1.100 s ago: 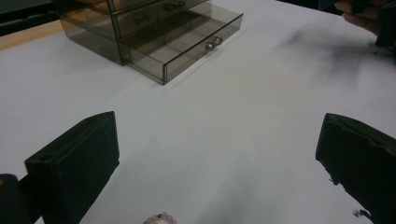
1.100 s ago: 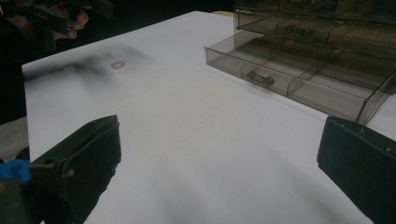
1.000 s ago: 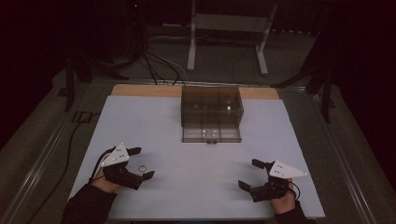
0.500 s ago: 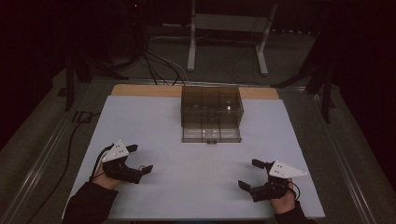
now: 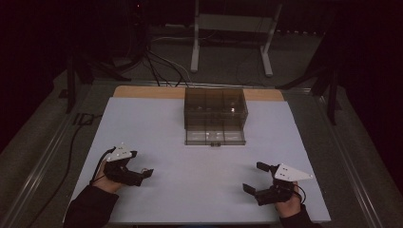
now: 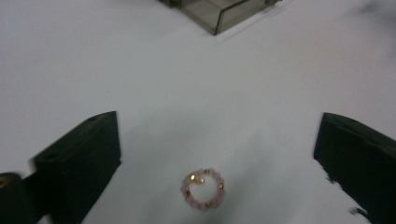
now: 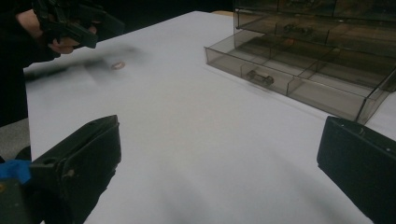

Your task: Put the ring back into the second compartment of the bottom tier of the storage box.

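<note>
One bead ring [image 6: 203, 188] lay on the white table [image 5: 190, 190] between your left gripper [image 5: 141, 164], jaws wide but just closing, nothing held; the smoky drawer box [image 5: 215, 116] stood well apart, its drawer pulled out, contents unclear

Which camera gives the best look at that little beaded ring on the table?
The left gripper view: the ring lies close between its open jaws, pink and gold beads visible. The right gripper view shows it as a small blurred spot by the other hand. In the high view the left gripper covers it.

Bare worktop [image 5: 199, 180] lies open between the left claw [image 5: 141, 164] and right claw [image 5: 253, 177]; ahead of both, the smoky plastic drawer box [image 5: 215, 116] blocks passage.
</note>
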{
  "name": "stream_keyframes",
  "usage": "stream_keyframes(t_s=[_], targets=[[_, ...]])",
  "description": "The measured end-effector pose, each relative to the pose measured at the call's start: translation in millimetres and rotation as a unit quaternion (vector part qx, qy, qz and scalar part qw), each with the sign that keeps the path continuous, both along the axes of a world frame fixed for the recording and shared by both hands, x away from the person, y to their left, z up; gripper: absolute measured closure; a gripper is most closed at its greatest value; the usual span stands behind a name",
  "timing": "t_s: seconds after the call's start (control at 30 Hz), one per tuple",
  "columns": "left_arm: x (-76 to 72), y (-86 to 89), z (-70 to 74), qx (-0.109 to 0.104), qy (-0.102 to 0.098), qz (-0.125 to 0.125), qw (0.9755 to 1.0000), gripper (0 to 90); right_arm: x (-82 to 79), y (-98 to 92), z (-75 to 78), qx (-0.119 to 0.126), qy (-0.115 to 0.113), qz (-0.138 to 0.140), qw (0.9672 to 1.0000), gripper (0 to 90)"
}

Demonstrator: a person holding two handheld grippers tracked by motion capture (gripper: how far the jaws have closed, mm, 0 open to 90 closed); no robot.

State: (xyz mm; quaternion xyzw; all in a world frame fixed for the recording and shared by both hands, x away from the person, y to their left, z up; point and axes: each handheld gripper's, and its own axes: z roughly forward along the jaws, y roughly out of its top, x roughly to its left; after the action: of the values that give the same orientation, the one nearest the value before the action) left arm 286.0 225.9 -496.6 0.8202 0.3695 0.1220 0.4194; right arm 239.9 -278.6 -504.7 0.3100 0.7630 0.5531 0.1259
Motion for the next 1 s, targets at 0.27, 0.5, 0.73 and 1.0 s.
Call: stream_keyframes(t_s=[0.27, 0.5, 0.73, 1.0], targets=[[-1.8, 4.6, -2.6, 0.023, 0.01, 0.02, 0.9995, 20.7, -0.7, -0.1, 1.0, 0.001, -0.001, 0.002, 1.0, 0.0], [0.7, 7.8, -5.2, 0.028, 0.031, 0.029, 0.9987, 35.5, -1.0, -0.5, 1.5, 0.006, 0.0, 0.0, 1.0, 0.0], [2.4, 7.2, -9.6, 0.049, 0.038, 0.03, 0.9976, 49.0, -0.6, -0.9, 0.8, 0.005, 0.002, -0.001, 1.0, 0.0], [3.4, 5.3, -13.3, 0.064, 0.038, 0.031, 0.9967, 57.9, -0.5, -0.9, 0.7, 0.004, 0.003, -0.002, 1.0, 0.0]])
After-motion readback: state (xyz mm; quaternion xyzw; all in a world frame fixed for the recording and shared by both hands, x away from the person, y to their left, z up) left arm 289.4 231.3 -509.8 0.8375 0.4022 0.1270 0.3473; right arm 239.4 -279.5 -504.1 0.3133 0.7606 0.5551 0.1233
